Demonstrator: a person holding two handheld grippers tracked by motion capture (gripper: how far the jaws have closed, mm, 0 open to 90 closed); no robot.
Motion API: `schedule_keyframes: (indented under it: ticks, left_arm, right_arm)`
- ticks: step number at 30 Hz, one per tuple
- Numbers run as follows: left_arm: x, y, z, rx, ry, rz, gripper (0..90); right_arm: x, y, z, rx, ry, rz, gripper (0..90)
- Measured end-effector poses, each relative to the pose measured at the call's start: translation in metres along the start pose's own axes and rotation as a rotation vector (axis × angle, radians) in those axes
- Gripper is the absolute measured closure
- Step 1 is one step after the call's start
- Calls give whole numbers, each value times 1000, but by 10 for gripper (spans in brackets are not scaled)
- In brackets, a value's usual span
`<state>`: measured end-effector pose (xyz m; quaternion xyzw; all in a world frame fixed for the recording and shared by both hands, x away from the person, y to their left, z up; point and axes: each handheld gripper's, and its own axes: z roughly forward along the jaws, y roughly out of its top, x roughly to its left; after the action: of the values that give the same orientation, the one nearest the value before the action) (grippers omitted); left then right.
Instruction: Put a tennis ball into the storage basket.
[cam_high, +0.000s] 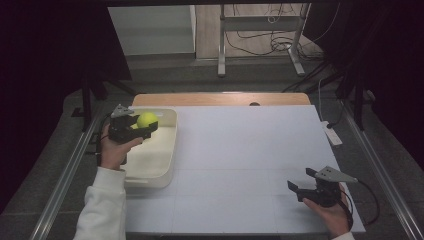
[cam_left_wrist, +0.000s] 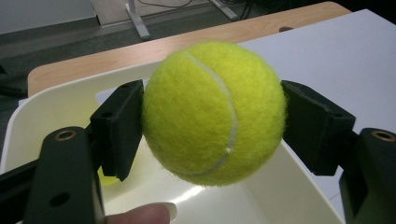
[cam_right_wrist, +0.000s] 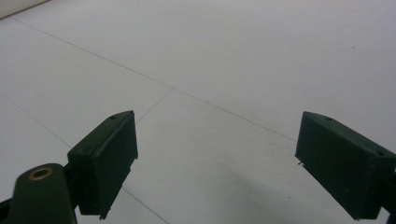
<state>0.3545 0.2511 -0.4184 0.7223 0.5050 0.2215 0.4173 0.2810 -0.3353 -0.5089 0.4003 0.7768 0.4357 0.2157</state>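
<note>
A yellow tennis ball (cam_high: 147, 119) (cam_left_wrist: 214, 112) is held above the cream tub (cam_high: 167, 150) (cam_left_wrist: 70, 98) at the table's left. My left gripper (cam_high: 142, 127) (cam_left_wrist: 212, 126) is shut on the ball, both black pads pressed against its sides. A bit of another yellow object (cam_left_wrist: 106, 179) peeks out low in the tub behind the left jaw. My right gripper (cam_high: 300, 186) (cam_right_wrist: 217, 163) rests near the table's front right corner with its jaws wide open and nothing between them, over the bare white surface (cam_right_wrist: 233, 70).
The white board (cam_high: 250, 160) covers the table; a wooden strip (cam_high: 220, 99) runs along its far edge. A white power strip (cam_high: 332, 133) lies at the right edge. Metal frame legs and cables (cam_high: 260, 35) stand on the floor beyond.
</note>
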Motion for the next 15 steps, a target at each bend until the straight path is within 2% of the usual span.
schedule_keyframes:
  ticks: [9,15]
  left_arm:
    - [8,-3,-2,4,14,-17,270]
    - [14,-6,-3,18,37,-27,271]
  right_arm:
    - [0,0,1,4,0,-4,130]
    - [0,0,1,4,0,-5,130]
